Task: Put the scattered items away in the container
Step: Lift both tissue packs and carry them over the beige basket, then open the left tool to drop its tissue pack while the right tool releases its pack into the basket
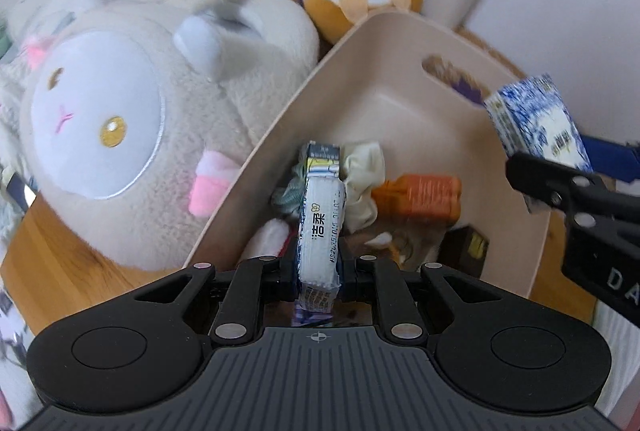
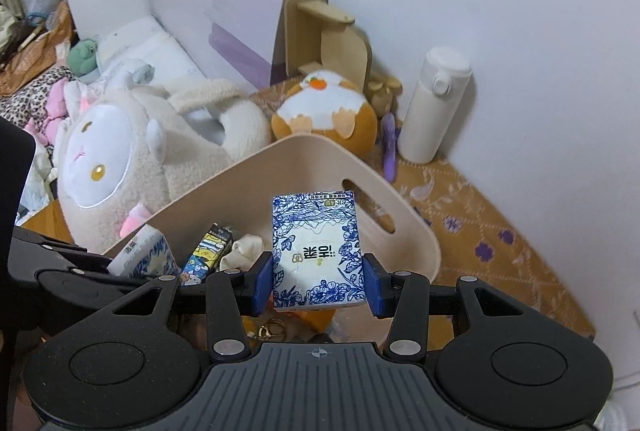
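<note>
We have a tissue pack in each gripper. The left gripper point(image 1: 318, 267) is clamped on a tissue pack point(image 1: 320, 231) held edge-on, just above the container point(image 1: 256, 167); the right gripper point(image 2: 318, 285) pinches another pack point(image 2: 316, 251) by its sides, over the rim. Both look light, soft and squashable, with slippery wrap. Each reads "洁柔".

tissue pack in left tool point(image 1: 318, 227): two big Chinese characters, 洁柔, down the white edge, with a small flower logo above them; printed code line alongside, too smeared to make out
tissue pack in right tool point(image 2: 318, 251): same 洁柔 and flower logo in the white middle, seen upside down
right tool arm point(image 1: 616, 281): white letters "DA", rest cut off at the frame edge
</note>
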A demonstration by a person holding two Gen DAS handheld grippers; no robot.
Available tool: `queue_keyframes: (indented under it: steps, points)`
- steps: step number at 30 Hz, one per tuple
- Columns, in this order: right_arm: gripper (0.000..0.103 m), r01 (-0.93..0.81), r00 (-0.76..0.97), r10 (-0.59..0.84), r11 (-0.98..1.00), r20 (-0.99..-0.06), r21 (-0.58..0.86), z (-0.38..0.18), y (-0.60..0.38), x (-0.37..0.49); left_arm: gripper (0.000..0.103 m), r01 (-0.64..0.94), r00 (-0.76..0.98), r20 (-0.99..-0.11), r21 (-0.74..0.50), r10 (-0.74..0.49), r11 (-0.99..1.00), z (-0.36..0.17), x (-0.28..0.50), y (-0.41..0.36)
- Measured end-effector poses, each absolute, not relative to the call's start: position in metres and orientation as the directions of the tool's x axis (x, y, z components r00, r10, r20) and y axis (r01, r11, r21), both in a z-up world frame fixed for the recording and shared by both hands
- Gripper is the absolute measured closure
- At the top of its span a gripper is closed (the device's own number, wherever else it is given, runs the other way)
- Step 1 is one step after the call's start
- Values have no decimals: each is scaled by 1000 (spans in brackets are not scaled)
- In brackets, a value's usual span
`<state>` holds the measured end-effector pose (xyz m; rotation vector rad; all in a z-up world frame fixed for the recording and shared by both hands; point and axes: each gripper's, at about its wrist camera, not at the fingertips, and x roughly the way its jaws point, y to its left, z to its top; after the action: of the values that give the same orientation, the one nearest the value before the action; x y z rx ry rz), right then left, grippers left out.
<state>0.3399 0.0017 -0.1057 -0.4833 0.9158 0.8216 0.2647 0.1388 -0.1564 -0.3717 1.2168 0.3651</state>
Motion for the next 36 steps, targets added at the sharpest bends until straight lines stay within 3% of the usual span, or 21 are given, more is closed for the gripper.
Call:
queue_keyframes:
  steps: [9,11,14,16,18,19,36]
  points:
    - [60,-742,346,362,670,-866,-17,-123,6,337,84,-349,270,-963,-79,19,934,-167,276,142]
    - [60,-733,344,353,680,-870,-14,-125,5,337,60,-325,265,-964,-87,2,942,-168,278,141]
    - [51,-726,342,342,687,-875,-15,-127,5,335,34,-308,254,-967,-73,7,949,-166,280,139]
    - [46,-724,354,346,690,-869,-20,-125,4,333,33,-296,262,-965,-69,12,953,-164,279,138]
    - [32,-712,372,351,702,-859,-22,-120,2,332,27,-277,274,-962,-72,7,958,-163,278,136]
    - [30,-705,378,359,709,-853,-15,-118,0,332,23,-272,274,-962,-74,4,959,-162,278,135]
    - [25,-619,435,364,785,-824,20,-104,-12,313,19,-208,284,-959,-76,-14,975,-152,268,139]
